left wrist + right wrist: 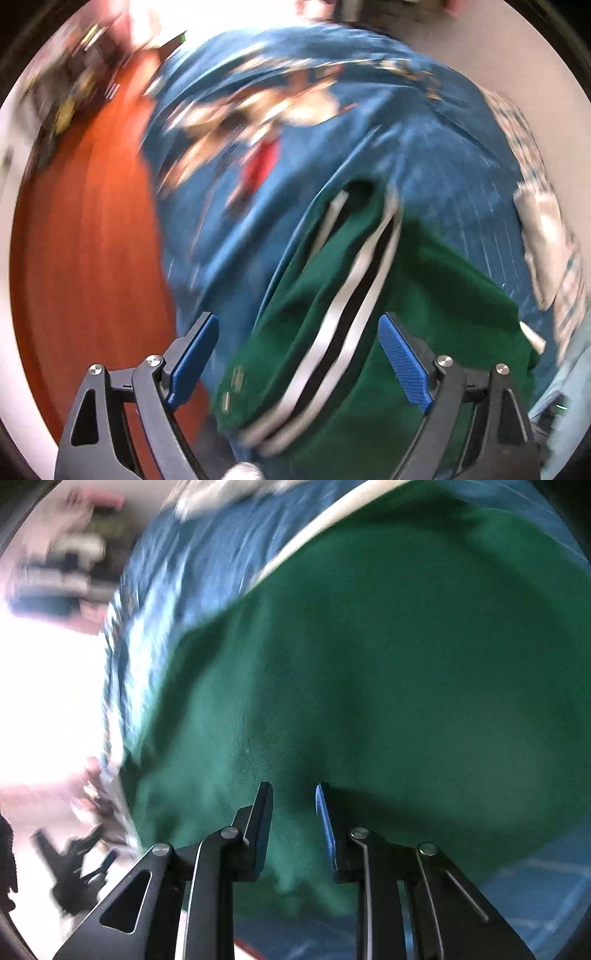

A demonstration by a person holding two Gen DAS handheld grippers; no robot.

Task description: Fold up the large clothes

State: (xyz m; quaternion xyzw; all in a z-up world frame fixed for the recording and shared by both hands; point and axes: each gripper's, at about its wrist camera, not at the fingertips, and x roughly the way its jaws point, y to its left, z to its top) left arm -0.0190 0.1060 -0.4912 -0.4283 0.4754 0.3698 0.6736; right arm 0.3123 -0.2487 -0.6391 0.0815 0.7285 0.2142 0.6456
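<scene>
Beside bedspread (229,229) edge, green garment (424,295).

Left gripper (298,360): 2 black linkage arms per side, each with triangular cut-outs and 2 round silver pivot screws, ending in textured blue finger pads (404,363). Right gripper (294,827) has matching black links, 4 silver screws, blue-faced pads (327,827)

No words, brands or numbers can be read — both views are blurred, lettering nowhere legible.

Blue cloth (229,206) print motion-blurred; background clutter (62,568) unreadable.
</scene>
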